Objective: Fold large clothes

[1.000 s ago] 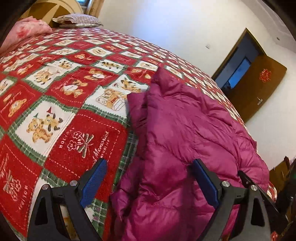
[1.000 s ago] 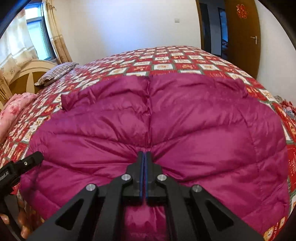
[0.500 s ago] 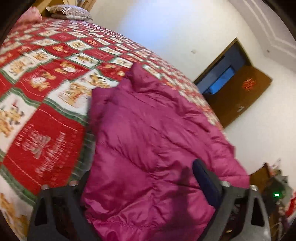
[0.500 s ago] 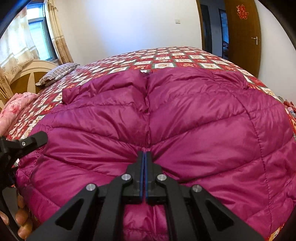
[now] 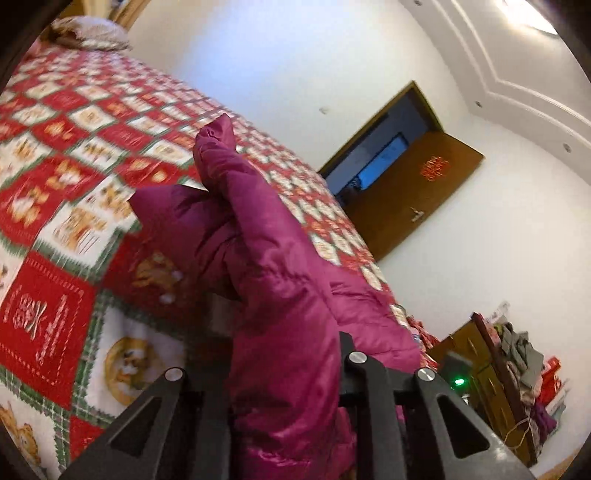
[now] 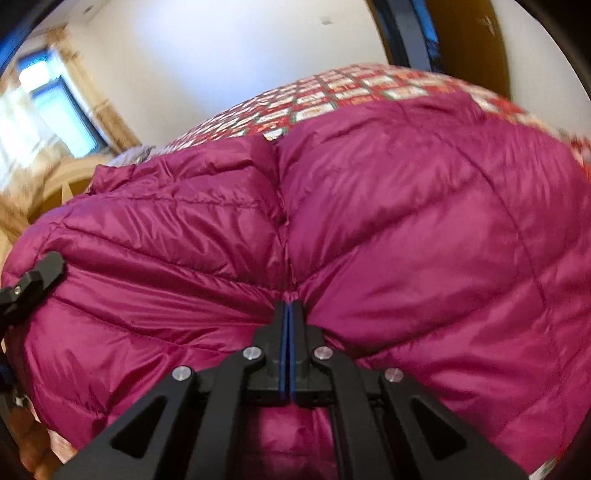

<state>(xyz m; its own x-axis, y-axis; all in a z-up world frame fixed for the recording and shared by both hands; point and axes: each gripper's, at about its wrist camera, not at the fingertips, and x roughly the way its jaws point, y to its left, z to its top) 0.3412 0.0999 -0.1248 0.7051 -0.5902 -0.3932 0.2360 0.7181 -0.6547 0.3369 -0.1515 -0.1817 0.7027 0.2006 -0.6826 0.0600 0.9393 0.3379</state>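
Observation:
A magenta puffer jacket [image 6: 369, 206] lies on the bed, its near edge lifted. My right gripper [image 6: 287, 310] is shut on the jacket's near hem at the centre seam. My left gripper [image 5: 284, 347] is closed on a thick bunch of the jacket's left edge [image 5: 280, 295], which rises above the red patchwork quilt [image 5: 74, 177]; its fingertips are hidden in the fabric. The left gripper's arm [image 6: 33, 280] shows at the left edge of the right wrist view.
A pillow [image 5: 88, 33] lies at the head of the bed. An open brown door [image 5: 413, 192] is at the far wall. A cluttered wooden stand with clothes [image 5: 517, 376] is at the right. A window with curtains [image 6: 55, 114] is at the left.
My left gripper went from open beside the jacket to closed on its left edge and has lifted it. My right gripper stayed shut on the hem and rose, tilting the view.

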